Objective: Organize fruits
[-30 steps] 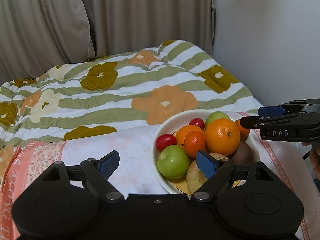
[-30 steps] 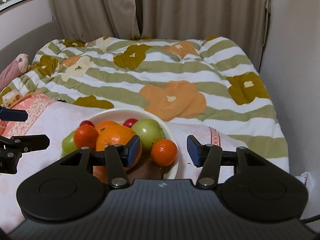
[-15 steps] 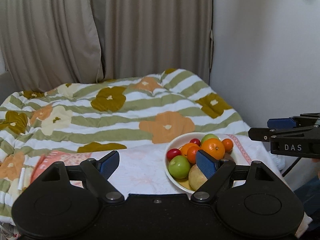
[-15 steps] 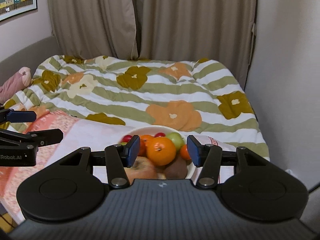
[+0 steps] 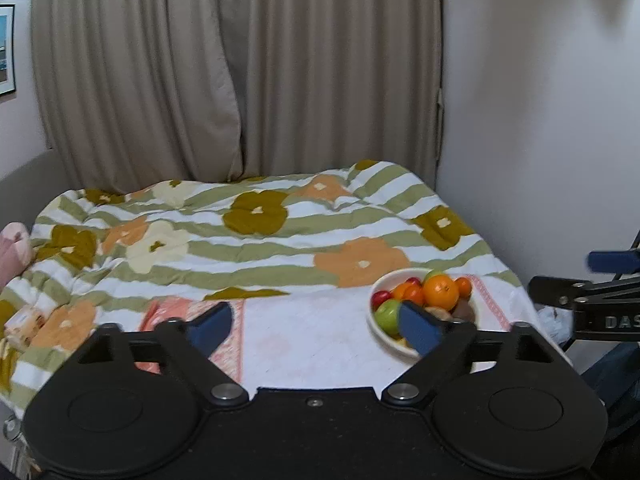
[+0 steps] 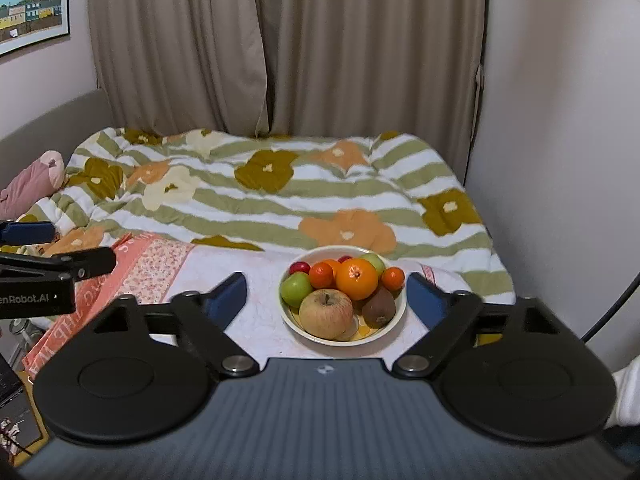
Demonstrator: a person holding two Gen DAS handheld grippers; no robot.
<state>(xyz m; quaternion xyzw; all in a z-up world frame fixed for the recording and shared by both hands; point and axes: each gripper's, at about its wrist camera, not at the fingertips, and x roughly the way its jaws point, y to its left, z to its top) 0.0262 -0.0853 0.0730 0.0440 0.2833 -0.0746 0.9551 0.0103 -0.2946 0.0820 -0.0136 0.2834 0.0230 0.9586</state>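
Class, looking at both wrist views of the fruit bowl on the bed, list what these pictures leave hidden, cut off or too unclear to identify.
1. Left wrist view: the near part of the bowl and its front fruit sit behind a blue finger.
2. Right wrist view: the bowl's bottom is covered by fruit; the red fruits are too small to name.
3. Right wrist view: the framed picture is cut off by the left edge.
4. Both views: the bed's near edge is hidden behind the gripper bodies.

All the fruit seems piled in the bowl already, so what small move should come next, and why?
Probably just hold both grippers clear. The bowl on the bed holds every visible fruit; the left gripper and right gripper are opening with nothing between the jaws, well short of it.
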